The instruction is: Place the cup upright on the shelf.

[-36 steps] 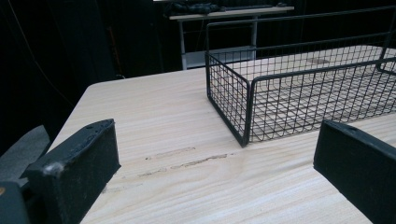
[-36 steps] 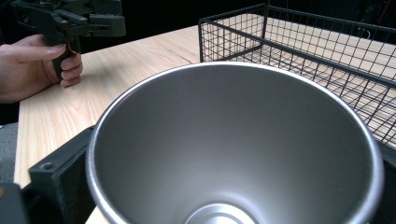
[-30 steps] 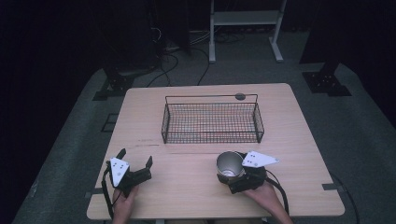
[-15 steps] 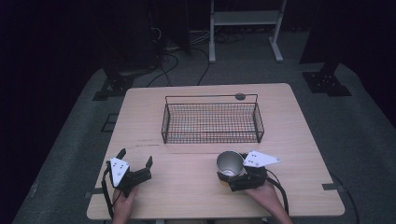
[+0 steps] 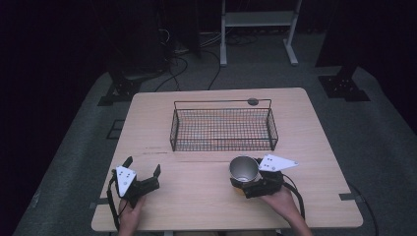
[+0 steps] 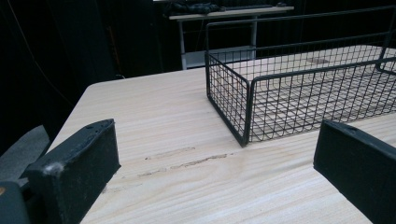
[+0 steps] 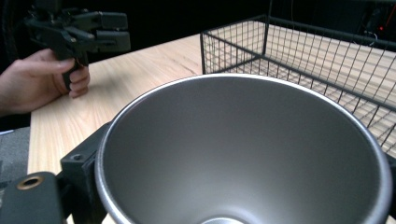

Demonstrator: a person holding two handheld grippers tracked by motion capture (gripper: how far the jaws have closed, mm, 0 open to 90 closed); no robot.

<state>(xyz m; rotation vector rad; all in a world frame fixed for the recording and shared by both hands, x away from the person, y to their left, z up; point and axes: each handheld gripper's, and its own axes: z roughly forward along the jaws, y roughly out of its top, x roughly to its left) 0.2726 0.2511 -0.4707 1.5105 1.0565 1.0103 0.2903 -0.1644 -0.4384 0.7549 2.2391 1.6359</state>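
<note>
- Now the right gripper (image 5: pixel 252 183) pinches the steel cup (image 5: pixel 244 169), upright, slightly nearer the wire basket (image 5: pixel 222 129) than a second ago; likely the carry begins.
- Meanwhile the left gripper (image 5: pixel 143 169) stays resting on the table (image 5: pixel 196 196), jaws spread, empty.

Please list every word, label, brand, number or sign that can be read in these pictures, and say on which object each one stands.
None: no readable text on the cup, basket, table, left gripper or right gripper.
The grey plates on the grippers carry only small dark dots, no letters.
</note>
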